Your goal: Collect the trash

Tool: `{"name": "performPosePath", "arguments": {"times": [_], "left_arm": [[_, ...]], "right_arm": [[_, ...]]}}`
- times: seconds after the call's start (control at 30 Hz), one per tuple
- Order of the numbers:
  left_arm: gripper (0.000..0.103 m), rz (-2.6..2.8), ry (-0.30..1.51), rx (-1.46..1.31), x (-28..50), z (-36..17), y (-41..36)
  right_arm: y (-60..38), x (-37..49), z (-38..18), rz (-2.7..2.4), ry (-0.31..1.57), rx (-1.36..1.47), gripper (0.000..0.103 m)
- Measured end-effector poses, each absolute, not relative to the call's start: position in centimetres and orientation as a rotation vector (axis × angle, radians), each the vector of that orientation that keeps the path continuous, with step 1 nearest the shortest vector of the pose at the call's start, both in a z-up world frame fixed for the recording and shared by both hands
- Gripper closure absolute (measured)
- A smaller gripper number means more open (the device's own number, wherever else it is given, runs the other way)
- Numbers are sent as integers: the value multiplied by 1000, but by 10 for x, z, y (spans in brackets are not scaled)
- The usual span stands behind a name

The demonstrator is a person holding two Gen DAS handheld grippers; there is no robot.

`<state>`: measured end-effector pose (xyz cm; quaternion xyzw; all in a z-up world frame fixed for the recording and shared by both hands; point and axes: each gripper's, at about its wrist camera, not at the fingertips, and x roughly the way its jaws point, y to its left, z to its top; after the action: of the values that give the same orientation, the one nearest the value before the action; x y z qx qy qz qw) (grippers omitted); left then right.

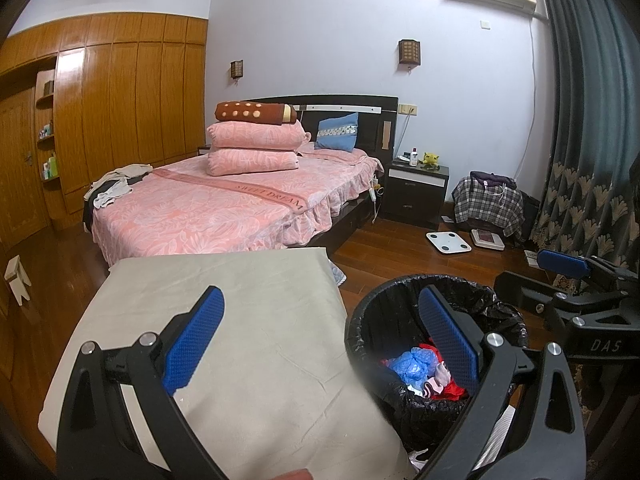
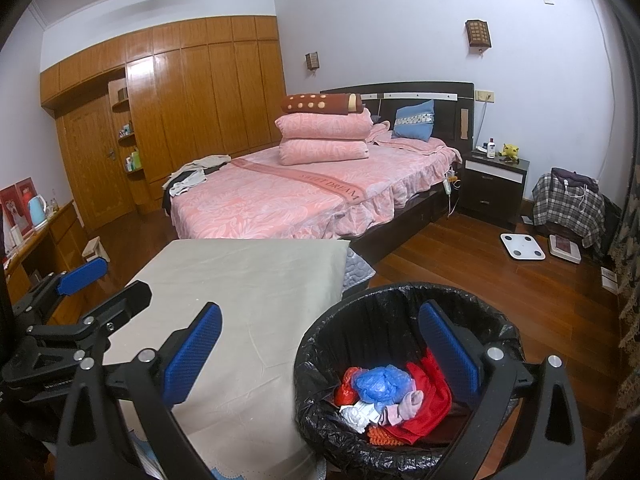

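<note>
Bedroom with pink bed [image 1: 224,200] ahead, my left claw [image 1: 320,336] spread apart and empty, right claw [image 2: 320,344] likewise, lined trash bin [image 2: 320,344] just below-right of both, crumpled trash [image 2: 384,384] inside, grey-clothed desk [image 1: 260,320] beneath-left.

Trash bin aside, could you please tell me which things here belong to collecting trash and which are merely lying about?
Part of the job:
trash bin
blue bag inside it
red wrapper inside it

Just lying about:
white scale
plaid cloth
blue pillow
yellow toy
</note>
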<state>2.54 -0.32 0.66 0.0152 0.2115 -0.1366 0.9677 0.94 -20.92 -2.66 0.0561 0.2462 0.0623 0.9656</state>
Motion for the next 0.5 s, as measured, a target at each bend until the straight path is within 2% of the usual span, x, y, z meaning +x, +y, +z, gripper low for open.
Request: {"name": "performPosePath", "arguments": {"times": [0.5], "left_arm": [[8,-276,429,31,26,8,-3]], "right_arm": [[-207,11,-25,127,500,115,6]]}}
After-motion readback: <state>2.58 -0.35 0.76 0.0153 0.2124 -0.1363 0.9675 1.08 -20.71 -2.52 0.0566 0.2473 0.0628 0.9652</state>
